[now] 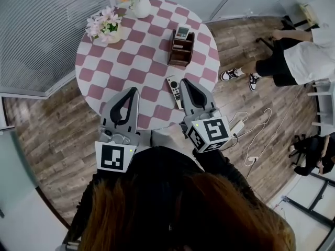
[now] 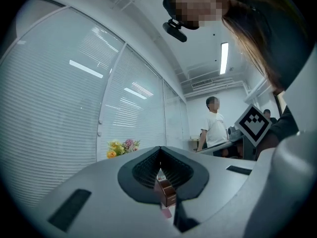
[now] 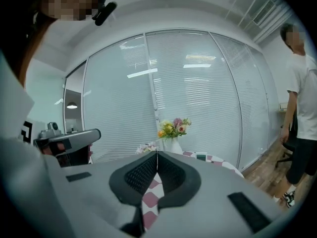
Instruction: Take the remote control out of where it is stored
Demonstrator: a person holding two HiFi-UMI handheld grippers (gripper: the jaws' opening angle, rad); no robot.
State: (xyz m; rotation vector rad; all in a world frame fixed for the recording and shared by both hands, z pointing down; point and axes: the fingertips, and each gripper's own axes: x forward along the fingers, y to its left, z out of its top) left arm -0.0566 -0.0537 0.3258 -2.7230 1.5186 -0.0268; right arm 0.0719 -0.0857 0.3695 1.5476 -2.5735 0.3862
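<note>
Already the remote (image 1: 175, 91) lies flat on the table (image 1: 141, 61), just beside the right gripper (image 1: 184, 81), out of the holder (image 1: 180, 51), where another device (image 1: 182, 32) stands. It looks like light, stiff, slick plastic: pinch across its long edges. The right and left gripper (image 1: 135, 90) are closed, empty. The vases (image 1: 141, 7) stand well apart, so nothing blocks

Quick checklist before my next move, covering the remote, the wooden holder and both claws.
1. Remote out of the wooden holder, lying flat on the table: ok.
2. Right claw shut with nothing between its jaws: ok.
3. Left claw shut with nothing between its jaws: ok.
4. Holder standing upright, apart from both claws: ok.
5. Whether the item standing in the holder is another remote: cannot tell.
</note>
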